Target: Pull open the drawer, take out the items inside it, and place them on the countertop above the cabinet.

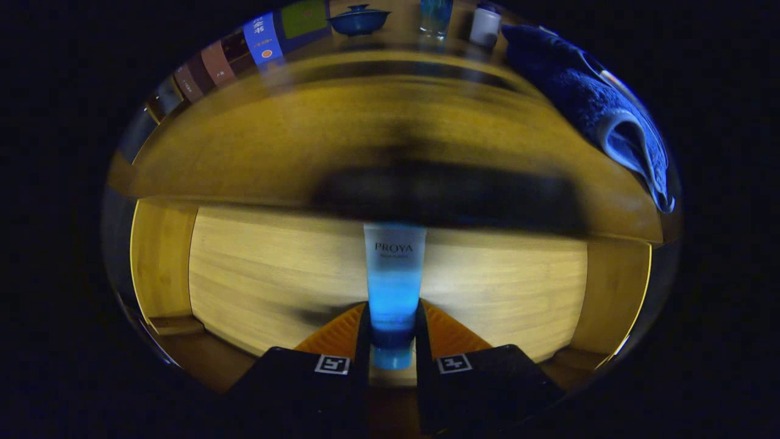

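Note:
A blue and white cosmetic tube [394, 277] stands up between my fingers, its cap end low between them. My gripper [393, 329] is shut on the tube, both fingers pressing its lower part. Below and beyond the tube lies the open wooden drawer [274, 274], its pale floor bare around the tube. Above the drawer runs the cabinet's wooden countertop [341, 134], blurred by motion, with a dark smear across its front edge.
A blue towel [594, 103] hangs over the countertop's right side. At the back of the countertop stand a blue lidded bowl [359, 20], a blue glass [436, 15] and a white cup [485, 27]. Several books [244, 52] line the back left.

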Motion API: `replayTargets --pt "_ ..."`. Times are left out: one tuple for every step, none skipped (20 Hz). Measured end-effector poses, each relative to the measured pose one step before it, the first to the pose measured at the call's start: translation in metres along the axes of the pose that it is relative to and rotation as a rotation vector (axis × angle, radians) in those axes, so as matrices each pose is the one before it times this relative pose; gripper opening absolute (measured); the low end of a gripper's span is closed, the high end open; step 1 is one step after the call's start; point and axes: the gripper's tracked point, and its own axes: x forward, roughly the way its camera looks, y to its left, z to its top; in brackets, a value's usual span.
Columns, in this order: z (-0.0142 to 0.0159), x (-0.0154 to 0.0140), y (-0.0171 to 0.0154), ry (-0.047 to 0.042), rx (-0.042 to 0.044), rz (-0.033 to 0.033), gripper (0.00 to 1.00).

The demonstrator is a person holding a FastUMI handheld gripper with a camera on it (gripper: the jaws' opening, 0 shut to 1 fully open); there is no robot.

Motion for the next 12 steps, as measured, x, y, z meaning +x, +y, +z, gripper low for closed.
replayTargets --pt "-0.00523 -0.00103 0.00475 0.00274 0.00336 0.02652 0.37" --pt "-0.00352 -0.00986 0.00397 -0.00696 0.00121 0.02327 0.37" --pt "-0.00116 -0.00797 0.00467 -0.00797 -0.00365 0.01951 0.37" --pt "-0.00001 -0.00991 0.00435 -0.00956 -0.00509 0.01966 0.37" --pt "-0.00249 -0.01020 0.00478 -0.01250 -0.00151 0.01892 0.37" --pt "-0.00029 -0.01084 0.00466 -0.01255 -0.00137 0.01903 0.37" --pt "0.00024 -0.01255 0.00467 -0.01373 -0.00048 0.01697 0.37" --pt "0.00233 -0.01218 0.00440 -0.01770 -0.00277 0.01839 0.37" --pt "0.00294 -0.01231 0.00593 -0.02042 -0.00606 0.02096 0.37" --pt "0.00430 -0.01346 0.00614 -0.01859 -0.00701 0.01488 0.37" --pt "0.00370 -0.01422 0.00482 -0.01845 -0.00629 0.01175 0.37" --pt "0.00559 -0.01193 0.00448 -0.01922 -0.00623 0.01196 0.37"
